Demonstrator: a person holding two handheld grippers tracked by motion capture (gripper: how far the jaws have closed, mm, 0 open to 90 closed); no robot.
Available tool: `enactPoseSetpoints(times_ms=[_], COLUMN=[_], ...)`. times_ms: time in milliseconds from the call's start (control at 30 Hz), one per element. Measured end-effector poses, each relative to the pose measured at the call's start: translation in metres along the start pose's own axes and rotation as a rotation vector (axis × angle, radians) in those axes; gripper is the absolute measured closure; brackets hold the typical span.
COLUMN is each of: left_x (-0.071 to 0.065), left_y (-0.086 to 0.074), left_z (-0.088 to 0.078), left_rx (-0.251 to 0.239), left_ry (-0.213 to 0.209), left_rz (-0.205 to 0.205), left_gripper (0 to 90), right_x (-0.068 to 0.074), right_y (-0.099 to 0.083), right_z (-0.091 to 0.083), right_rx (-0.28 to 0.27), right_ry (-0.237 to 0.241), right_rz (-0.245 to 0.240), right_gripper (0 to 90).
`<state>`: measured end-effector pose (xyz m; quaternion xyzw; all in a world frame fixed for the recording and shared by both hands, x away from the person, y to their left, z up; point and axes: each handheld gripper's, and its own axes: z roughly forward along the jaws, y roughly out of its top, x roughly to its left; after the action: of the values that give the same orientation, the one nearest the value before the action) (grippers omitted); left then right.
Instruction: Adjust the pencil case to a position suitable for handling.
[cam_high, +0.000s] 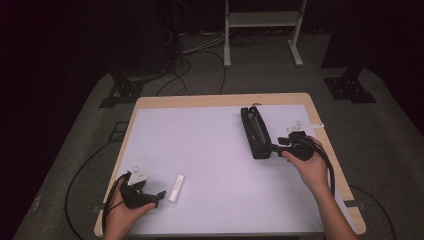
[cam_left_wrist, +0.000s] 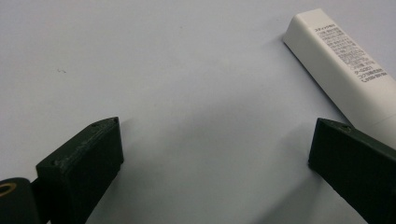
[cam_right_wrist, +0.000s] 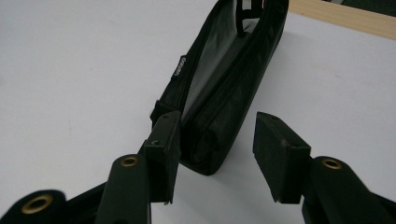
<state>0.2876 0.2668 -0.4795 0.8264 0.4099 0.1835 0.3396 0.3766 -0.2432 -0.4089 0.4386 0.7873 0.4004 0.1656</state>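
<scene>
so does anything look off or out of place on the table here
Nothing looks spilled or broken. The long black fabric pencil case lies unzipped and gaping on the white table mat, one end between the right claw jaws, apparently ungripped. The small white plastic stick lies flat beside the open left claw.

White stick (cam_left_wrist: 345, 70): small printed label, too fine to read. Black pouch (cam_right_wrist: 224, 88): small illegible logo.

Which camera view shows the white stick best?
The left gripper view: the white stick lies close, its printed label visible. In the high view it is a small white bar beside the left gripper.
</scene>
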Motion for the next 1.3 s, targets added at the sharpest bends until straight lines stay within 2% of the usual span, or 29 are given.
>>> enactPoseSetpoints(times_ms=[367,800,1300], left_x=[0.0,0.0,0.0], left_y=[0.0,0.0,0.0], left_z=[0.0,0.0,0.0], left_rx=[-0.001,-0.004,-0.003], left_ry=[0.0,0.0,-0.001], left_rz=[0.0,-0.005,-0.002], left_gripper=[2.1,2.1,2.1], right_x=[0.004,0.01,0.01], right_y=[0.015,0.032,0.05], right_z=[0.009,0.03,0.058], right_rx=[-0.004,-0.006,0.017], right_ry=[0.015,0.037,0.045], right_rz=[-0.008,-0.017,-0.014], right_gripper=[53.9,56.6,58.3])
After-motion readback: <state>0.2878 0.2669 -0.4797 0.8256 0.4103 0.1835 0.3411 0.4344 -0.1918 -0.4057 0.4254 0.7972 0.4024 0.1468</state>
